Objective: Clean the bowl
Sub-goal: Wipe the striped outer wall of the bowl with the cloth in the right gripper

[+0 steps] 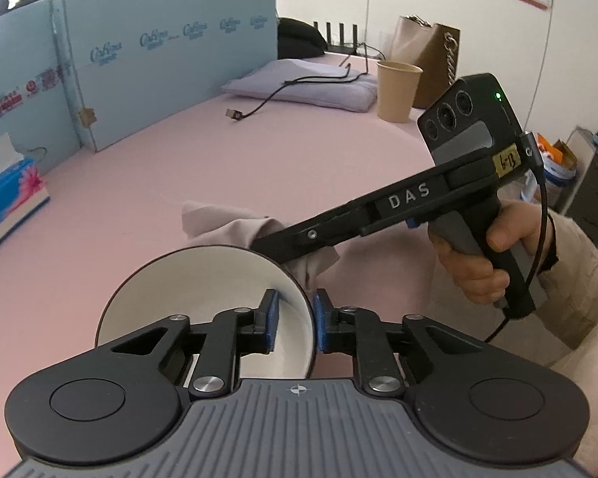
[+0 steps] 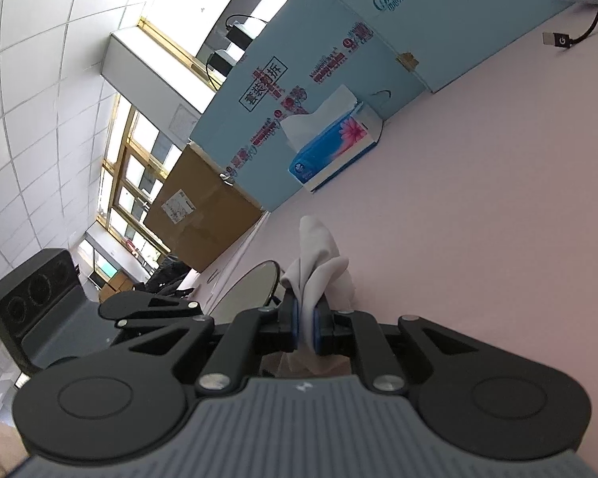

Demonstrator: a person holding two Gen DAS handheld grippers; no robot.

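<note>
While the left gripper (image 1: 293, 320) clamps the bowl (image 1: 203, 298) by its rim at lower centre of the left wrist view, one pad inside the wall and one outside, the bowl sits tilted above the pink table (image 1: 259, 151). Over comes the right gripper (image 2: 305, 324), pinched tight on the grey cloth (image 2: 319, 275), which hangs just beside the bowl's upper right rim. So this looks like the moment before wiping: next the cloth needs to go into the white interior and sweep round while the left grip stays firm.
</note>
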